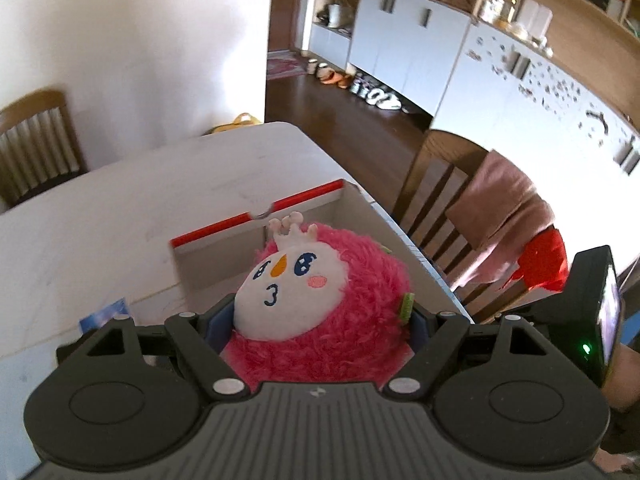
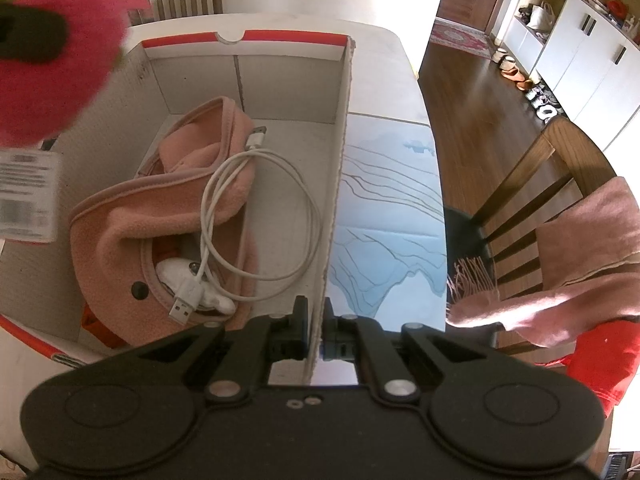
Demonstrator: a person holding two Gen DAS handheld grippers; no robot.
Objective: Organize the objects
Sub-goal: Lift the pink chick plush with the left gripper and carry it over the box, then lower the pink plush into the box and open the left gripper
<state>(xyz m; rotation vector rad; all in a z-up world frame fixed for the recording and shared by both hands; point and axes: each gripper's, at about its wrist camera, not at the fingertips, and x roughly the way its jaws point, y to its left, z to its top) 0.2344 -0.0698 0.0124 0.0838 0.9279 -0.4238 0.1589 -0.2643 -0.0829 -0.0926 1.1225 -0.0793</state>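
Observation:
My left gripper (image 1: 320,320) is shut on a pink fluffy plush toy (image 1: 320,300) with a white face and small crown. It holds the toy above the open cardboard box (image 1: 256,216) with a red rim. The toy also shows in the right wrist view (image 2: 52,52) at the top left, over the box, with a paper tag hanging below. My right gripper (image 2: 316,332) is shut on the box's right wall (image 2: 340,160). Inside the box lie a pink fleece pouch (image 2: 168,208) and a coiled white USB cable (image 2: 256,208).
The box stands on a white table (image 1: 100,208). A light blue printed sheet (image 2: 388,208) lies on the table right of the box. A wooden chair (image 1: 440,200) draped with a pink scarf (image 1: 504,208) stands at the table's right. Another chair (image 1: 36,144) is at the far side.

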